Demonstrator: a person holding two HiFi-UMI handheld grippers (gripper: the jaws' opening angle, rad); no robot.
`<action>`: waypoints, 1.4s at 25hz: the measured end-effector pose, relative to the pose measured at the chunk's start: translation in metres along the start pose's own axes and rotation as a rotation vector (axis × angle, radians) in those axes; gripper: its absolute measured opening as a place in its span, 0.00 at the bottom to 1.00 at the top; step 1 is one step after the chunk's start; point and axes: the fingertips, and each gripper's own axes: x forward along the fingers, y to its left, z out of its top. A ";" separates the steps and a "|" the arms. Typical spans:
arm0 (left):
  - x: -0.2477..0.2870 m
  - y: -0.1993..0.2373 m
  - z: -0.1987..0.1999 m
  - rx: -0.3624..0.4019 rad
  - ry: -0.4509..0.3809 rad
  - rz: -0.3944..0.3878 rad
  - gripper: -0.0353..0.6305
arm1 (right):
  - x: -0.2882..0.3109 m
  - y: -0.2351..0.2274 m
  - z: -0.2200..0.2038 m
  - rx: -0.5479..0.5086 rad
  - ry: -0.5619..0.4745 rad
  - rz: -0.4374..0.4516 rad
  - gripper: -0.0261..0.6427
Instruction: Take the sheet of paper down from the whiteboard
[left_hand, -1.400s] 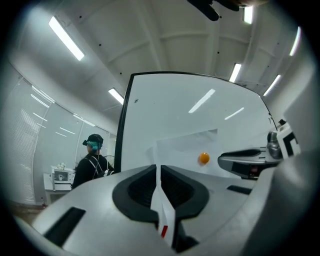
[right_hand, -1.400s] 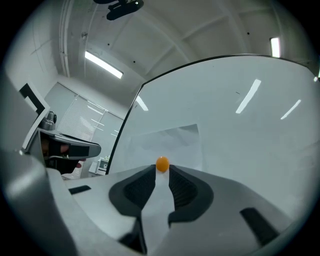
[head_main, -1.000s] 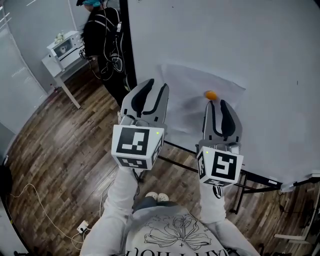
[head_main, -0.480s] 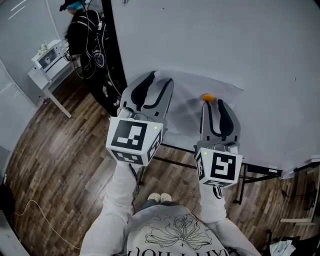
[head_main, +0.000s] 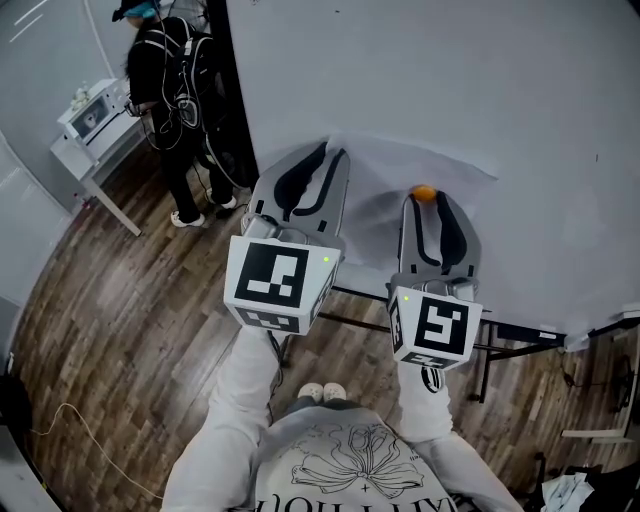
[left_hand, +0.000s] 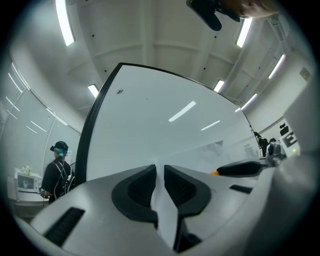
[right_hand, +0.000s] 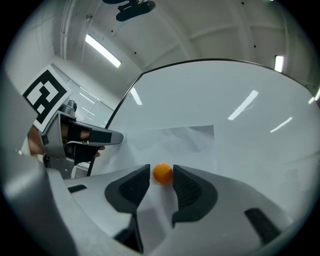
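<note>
A white sheet of paper (head_main: 400, 170) hangs on the whiteboard (head_main: 450, 80), pinned by a small orange magnet (head_main: 424, 192). My left gripper (head_main: 325, 152) is at the sheet's left edge. Its jaws are closing, with the paper's edge (left_hand: 165, 200) in the narrow gap between the pads. My right gripper (head_main: 424, 202) is level with the magnet (right_hand: 162, 172), which sits between its fingertips. Those jaws are opening, and the pads do not press the magnet. From the left gripper view the magnet (left_hand: 214, 173) shows just beside the right gripper's finger.
A person in dark clothes (head_main: 160, 70) stands at the upper left beside a white table (head_main: 95, 115) that carries a device. The whiteboard's black frame edge (head_main: 235, 90) runs close to my left gripper. Stand bars (head_main: 500, 335) cross below it over wooden floor; a cable (head_main: 80, 420) lies there.
The left gripper's jaws spread wide at the paper's left edge, then narrowed around it, and the gripper rose slightly. The right gripper stayed at the magnet with its jaws a little wider.
</note>
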 end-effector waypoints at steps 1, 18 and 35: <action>0.000 0.001 0.001 0.001 -0.002 0.005 0.12 | 0.001 0.001 0.000 -0.012 0.004 -0.008 0.25; -0.010 0.009 -0.006 -0.093 0.008 -0.001 0.06 | 0.003 0.004 0.000 -0.109 0.046 -0.088 0.22; -0.021 0.027 -0.010 -0.106 0.021 0.074 0.06 | -0.008 -0.026 0.006 -0.031 0.016 -0.123 0.21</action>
